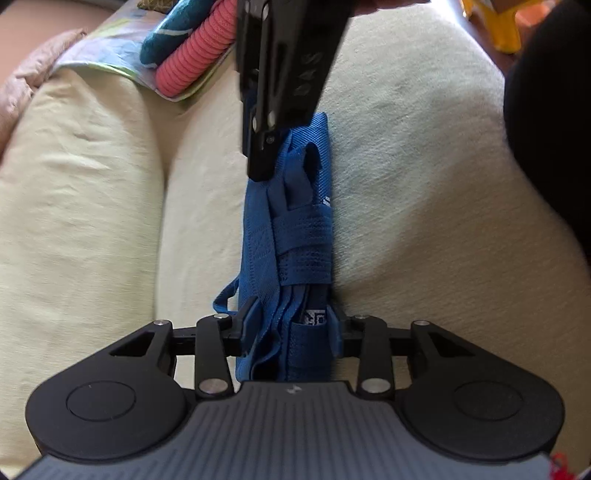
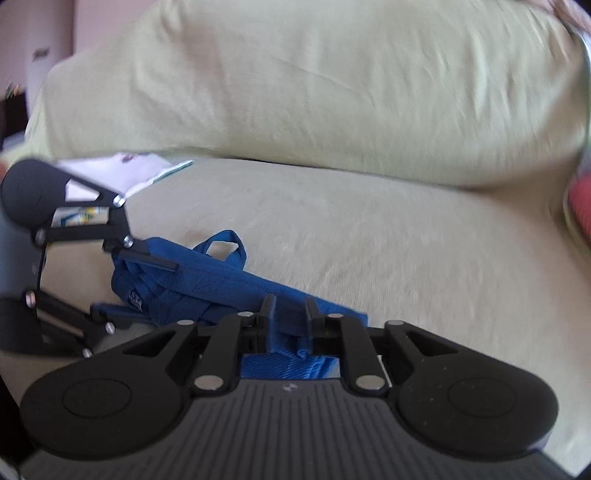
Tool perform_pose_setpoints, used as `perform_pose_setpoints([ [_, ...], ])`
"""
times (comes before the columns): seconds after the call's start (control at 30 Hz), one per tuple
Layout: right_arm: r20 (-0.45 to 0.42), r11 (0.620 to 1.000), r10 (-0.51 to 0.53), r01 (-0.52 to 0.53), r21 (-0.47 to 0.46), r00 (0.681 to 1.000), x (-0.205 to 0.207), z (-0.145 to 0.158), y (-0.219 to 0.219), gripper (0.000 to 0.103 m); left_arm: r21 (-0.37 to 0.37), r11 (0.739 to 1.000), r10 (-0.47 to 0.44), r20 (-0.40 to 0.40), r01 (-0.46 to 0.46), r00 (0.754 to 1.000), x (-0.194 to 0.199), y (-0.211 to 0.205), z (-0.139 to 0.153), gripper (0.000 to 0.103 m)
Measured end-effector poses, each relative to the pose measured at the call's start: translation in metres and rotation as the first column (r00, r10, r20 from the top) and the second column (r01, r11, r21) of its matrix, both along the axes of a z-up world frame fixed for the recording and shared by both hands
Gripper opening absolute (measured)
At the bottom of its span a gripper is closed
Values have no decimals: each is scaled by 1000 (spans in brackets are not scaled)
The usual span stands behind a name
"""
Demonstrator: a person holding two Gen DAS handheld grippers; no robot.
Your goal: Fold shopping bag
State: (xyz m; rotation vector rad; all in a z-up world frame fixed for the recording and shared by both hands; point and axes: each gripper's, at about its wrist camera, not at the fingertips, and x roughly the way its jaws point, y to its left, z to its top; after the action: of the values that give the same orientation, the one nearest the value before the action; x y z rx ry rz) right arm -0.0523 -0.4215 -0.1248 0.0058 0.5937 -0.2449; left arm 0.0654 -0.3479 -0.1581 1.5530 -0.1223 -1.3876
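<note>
While clamped at both ends: shopping bag [image 1: 286, 236], blue webbing, gathered into a narrow bundle, lying lengthwise on the pale green sofa cushion [image 1: 424, 177].
Left gripper [image 1: 290, 328]: narrow, fingers pressed against both sides of the bundle's near end; part of the bag tucked back toward the camera housing.
Right gripper [image 2: 290, 314]: narrow, closed on the bundle's other end; in the left wrist view, seen as a dark body coming down from above onto the top of the bundle.
Straps: handle webbing [image 1: 303, 236] wrapped crosswise around the middle; one small loop [image 1: 225, 299] sticking out free on the left side.
Step in hand, as a judgement: probably tightening and squaring the bundle, near the end of the fold.
Doing it well: keep both grips firm and level; draw the ends gently apart to take out slack, not hard enough to slip the crosswise wrap; tuck the stray loop under the wrap before letting go; release one end at a time onto the cushion.
Risk: springy webbing likely to unroll if both ends freed together.
Writing on bag: small white printed tag [image 1: 314, 317] near the left fingers, characters too small to read.
Writing on tool: embossed letters on the right gripper's body, apparently "DAS", blurred.
Background: pink ribbed roll [image 1: 192, 59] and teal cloth [image 1: 173, 33] on a printed sheet, well apart from the bag.
</note>
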Motion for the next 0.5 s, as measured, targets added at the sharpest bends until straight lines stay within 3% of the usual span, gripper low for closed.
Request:
perform_pose_setpoints([
  [0.07,27,992,127,-127,-23,991,-7,9,2,66,13,1000,-6,-18,6,1000,4,-3,3,42],
  [0.13,1,962,263,-262,-82,965,-13,13,6,77,19,1000,-8,-29,9,1000,6,-5,5,42],
  [0.2,-82,904,375,-384,-188,923,-16,11,14,77,26,1000,-6,-45,7,999,9,-6,8,42],
  [0.3,-253,783,418,-487,-388,873,-10,-14,25,72,32,999,-1,-66,3,998,11,-7,10,42],
  [0.33,-275,755,424,-505,-419,863,-9,-20,26,68,33,999,1,-73,2,997,12,-8,10,43],
  [0.37,-257,728,455,-522,-444,853,-9,-23,25,53,34,999,2,-79,0,997,14,-9,11,43],
  [0.43,-257,735,479,-544,-405,839,0,-23,19,50,35,999,8,-96,-5,995,17,-10,13,43],
  [0.5,-264,765,485,-551,-333,834,6,-17,12,48,37,999,27,-147,-22,989,22,-13,20,43],
])
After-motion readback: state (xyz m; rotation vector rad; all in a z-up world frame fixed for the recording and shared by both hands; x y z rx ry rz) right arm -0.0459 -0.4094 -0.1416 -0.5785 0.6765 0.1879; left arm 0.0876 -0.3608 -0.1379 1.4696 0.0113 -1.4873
